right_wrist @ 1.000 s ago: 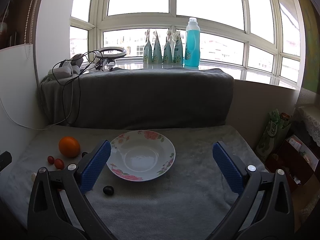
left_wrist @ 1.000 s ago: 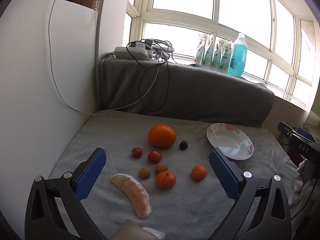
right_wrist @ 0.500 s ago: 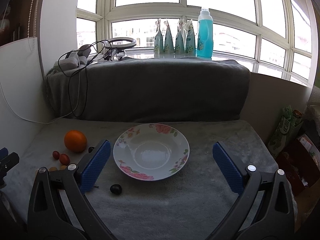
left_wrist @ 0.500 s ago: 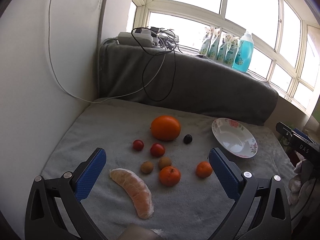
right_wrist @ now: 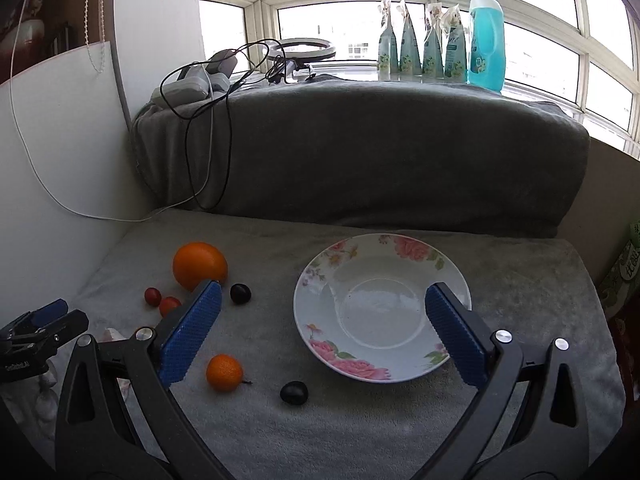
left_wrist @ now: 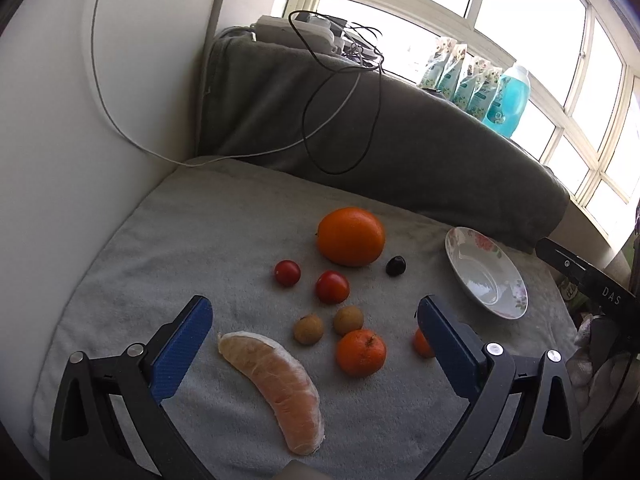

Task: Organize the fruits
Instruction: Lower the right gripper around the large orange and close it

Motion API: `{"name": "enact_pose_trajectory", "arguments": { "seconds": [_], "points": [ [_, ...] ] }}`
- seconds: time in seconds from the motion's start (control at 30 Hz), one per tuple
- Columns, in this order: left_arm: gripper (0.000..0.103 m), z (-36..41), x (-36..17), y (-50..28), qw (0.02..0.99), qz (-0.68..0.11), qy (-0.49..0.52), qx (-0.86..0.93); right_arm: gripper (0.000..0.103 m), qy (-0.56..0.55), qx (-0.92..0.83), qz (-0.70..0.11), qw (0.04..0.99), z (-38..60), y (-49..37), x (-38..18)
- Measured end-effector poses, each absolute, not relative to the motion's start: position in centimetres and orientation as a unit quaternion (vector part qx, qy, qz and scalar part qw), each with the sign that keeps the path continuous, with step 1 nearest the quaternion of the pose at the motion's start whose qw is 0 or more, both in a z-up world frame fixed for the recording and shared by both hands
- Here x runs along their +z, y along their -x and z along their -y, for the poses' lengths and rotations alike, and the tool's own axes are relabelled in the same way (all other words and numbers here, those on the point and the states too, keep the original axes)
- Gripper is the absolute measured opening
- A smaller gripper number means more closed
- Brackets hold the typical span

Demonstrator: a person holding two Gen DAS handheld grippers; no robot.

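Note:
Fruit lies loose on a grey towel (left_wrist: 224,240). The left wrist view holds a big orange (left_wrist: 351,236), two cherry tomatoes (left_wrist: 287,273) (left_wrist: 332,286), a dark grape (left_wrist: 395,265), two brown longans (left_wrist: 308,329) (left_wrist: 348,319), a mandarin (left_wrist: 361,353), a second mandarin (left_wrist: 422,344) partly behind a finger, and a peeled pomelo wedge (left_wrist: 276,384). My left gripper (left_wrist: 312,328) hangs open above the longans. The floral plate (right_wrist: 320,292) is bare; my right gripper (right_wrist: 322,316) is open over it. A mandarin (right_wrist: 224,372) and dark grapes (right_wrist: 294,392) (right_wrist: 240,293) lie left of it.
A grey-covered backrest (right_wrist: 360,148) rises behind the towel, with cables (right_wrist: 208,120) draped over its left end. A white wall panel (left_wrist: 80,120) borders the left. Bottles and pouches (right_wrist: 486,40) line the windowsill. Clutter sits off the right edge (right_wrist: 628,264).
The left gripper has moved forward and lower toward the fruit, which looks larger now. The right gripper has drifted right and closer to the plate. Both stayed open.

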State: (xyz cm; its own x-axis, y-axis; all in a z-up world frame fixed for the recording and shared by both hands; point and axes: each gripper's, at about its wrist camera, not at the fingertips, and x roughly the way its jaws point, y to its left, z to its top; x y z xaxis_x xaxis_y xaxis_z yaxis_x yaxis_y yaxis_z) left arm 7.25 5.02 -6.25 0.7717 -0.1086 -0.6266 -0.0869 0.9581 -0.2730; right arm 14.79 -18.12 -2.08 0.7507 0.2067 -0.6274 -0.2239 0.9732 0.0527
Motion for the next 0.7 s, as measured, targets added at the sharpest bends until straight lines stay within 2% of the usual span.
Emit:
{"name": "enact_pose_trajectory", "arguments": {
  "seconds": [0.07,0.2,0.33,0.4,0.53,0.7],
  "points": [
    [0.092,-5.1,-6.5,-7.8,0.928,-0.341,0.151,-0.016,0.103,0.015,0.130,-0.342,0.931,17.4,-15.7,-2.4],
    [0.091,-5.2,-7.0,-9.2,0.922,-0.350,0.160,-0.033,0.103,-0.002,0.177,-0.370,0.912,16.2,-17.9,-3.3],
    [0.082,-4.6,-7.4,-10.6,0.919,-0.356,0.160,-0.054,0.103,-0.029,0.219,-0.401,0.889,15.2,-20.3,-4.3],
    [0.082,-4.3,-7.4,-11.3,0.918,-0.358,0.159,-0.064,0.103,-0.048,0.239,-0.416,0.876,14.8,-21.5,-4.9],
    [0.078,-4.0,-7.8,-13.4,0.910,-0.371,0.166,-0.083,0.089,-0.084,0.270,-0.450,0.847,13.9,-23.6,-6.3],
    [0.071,-3.3,-8.1,-15.6,0.903,-0.383,0.172,-0.095,0.084,-0.107,0.296,-0.480,0.819,12.3,-25.8,-7.4]
  ]
}}
